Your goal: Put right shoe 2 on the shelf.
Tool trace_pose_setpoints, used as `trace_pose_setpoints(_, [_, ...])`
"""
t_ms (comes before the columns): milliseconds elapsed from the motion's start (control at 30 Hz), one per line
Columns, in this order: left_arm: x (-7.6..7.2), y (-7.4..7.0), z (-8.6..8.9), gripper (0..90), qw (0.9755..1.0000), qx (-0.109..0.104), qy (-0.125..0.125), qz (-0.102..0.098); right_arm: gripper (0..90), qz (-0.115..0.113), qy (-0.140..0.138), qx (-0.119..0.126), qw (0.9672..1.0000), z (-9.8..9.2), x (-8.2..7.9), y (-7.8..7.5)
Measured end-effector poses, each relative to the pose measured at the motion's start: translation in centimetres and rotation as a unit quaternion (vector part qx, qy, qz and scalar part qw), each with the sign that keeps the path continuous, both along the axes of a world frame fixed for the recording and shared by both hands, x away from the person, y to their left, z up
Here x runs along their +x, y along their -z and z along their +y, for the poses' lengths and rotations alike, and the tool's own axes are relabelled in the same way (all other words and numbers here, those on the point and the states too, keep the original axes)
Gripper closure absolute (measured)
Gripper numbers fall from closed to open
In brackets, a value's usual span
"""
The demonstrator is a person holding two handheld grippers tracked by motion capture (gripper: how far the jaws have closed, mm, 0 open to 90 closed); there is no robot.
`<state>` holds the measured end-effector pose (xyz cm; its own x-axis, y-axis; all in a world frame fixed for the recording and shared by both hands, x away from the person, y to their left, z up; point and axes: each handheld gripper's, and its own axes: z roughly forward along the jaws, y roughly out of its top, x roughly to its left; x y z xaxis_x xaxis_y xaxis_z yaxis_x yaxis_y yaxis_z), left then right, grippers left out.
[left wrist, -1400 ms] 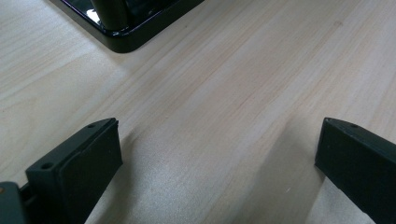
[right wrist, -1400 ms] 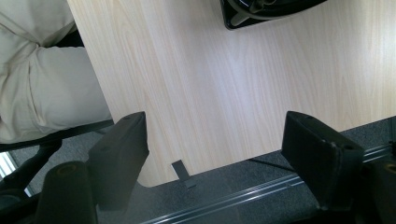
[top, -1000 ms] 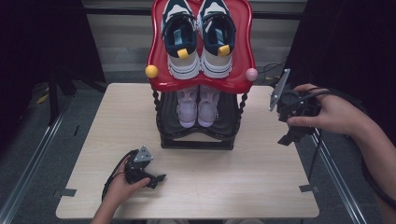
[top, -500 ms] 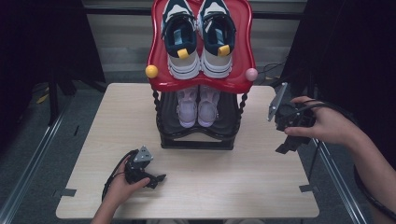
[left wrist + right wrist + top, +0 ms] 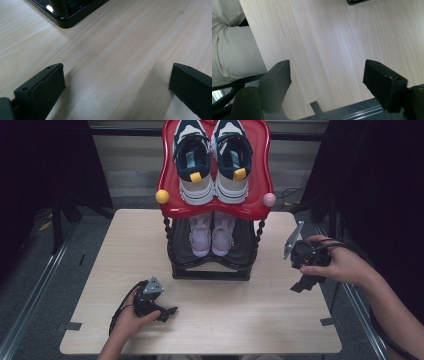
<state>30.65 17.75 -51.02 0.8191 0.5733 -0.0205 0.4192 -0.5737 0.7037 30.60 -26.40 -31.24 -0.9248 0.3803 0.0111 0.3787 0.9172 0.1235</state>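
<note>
Left tool lay low on the pale wood counter, near its front left, held in the person's left hand; jaws spread wide, nothing but bare counter between them in the left gripper view. Right tool was held above the counter's right edge in the right hand, jaws also spread, empty. Both tools stood well apart from the two-tier shoe rack at counter centre-back: navy sneakers on the red top shelf, pale pink shoes on the black lower shelf.
</note>
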Motion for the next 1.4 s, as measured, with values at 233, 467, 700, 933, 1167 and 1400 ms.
trace_pose_setpoints(233, [0.0,0.0,0.0,0.0,1.0000,0.000,0.000,0.000,21.8,0.002,-0.001,0.011,0.9999,0.0,0.0,1.7])
trace_pose_setpoints(467, [0.0,0.0,0.0,0.0,1.0000,0.000,0.000,0.000,21.8,0.005,0.004,0.024,0.9997,0.0,0.0,3.2])
trace_pose_setpoints(700, [0.0,0.0,0.0,0.0,1.0000,0.000,0.000,0.000,21.3,0.006,0.010,0.034,0.9994,-0.3,-0.1,4.6])
trace_pose_setpoints(933, [0.0,0.0,0.0,0.0,1.0000,0.003,0.002,0.000,21.0,0.007,0.012,0.040,0.9991,-0.3,-0.1,6.0])
trace_pose_setpoints(1167, [0.0,0.0,0.0,0.0,1.0000,0.003,0.002,0.000,21.0,0.004,0.019,0.045,0.9988,-0.4,-0.3,7.0])
trace_pose_setpoints(1400, [0.0,0.0,0.0,0.0,1.0000,0.002,0.002,0.000,20.9,0.014,0.023,0.038,0.9989,0.0,-0.5,8.3])
